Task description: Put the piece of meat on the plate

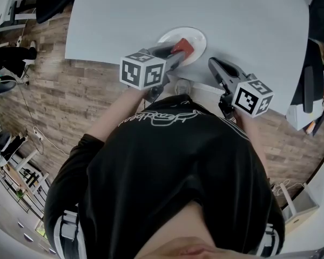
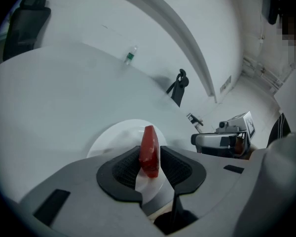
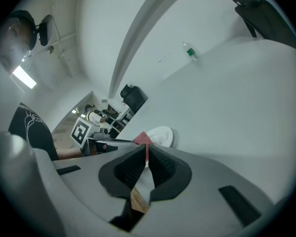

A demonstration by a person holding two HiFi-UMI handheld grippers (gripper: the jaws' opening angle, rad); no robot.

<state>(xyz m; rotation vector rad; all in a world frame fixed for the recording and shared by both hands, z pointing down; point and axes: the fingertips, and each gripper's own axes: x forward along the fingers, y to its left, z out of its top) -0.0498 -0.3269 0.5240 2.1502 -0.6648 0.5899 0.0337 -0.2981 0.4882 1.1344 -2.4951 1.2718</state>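
**Red chunk might flop off the plate**

Red piece of meat (image 2: 149, 151) is pinched upright, on its thin edge, between the pads of the left gripper (image 1: 178, 52). It's hanging over the white plate (image 2: 111, 138), not resting on it. Right gripper (image 3: 147, 154) is closed on nothing, off to the side. My worry: dropped from there, it topples or bounces over the rim onto the table (image 1: 232, 15), or sticks to one pad.

Glossy plate (image 1: 198, 39); matt table (image 1: 232, 9); wood-plank floor (image 1: 70, 101).
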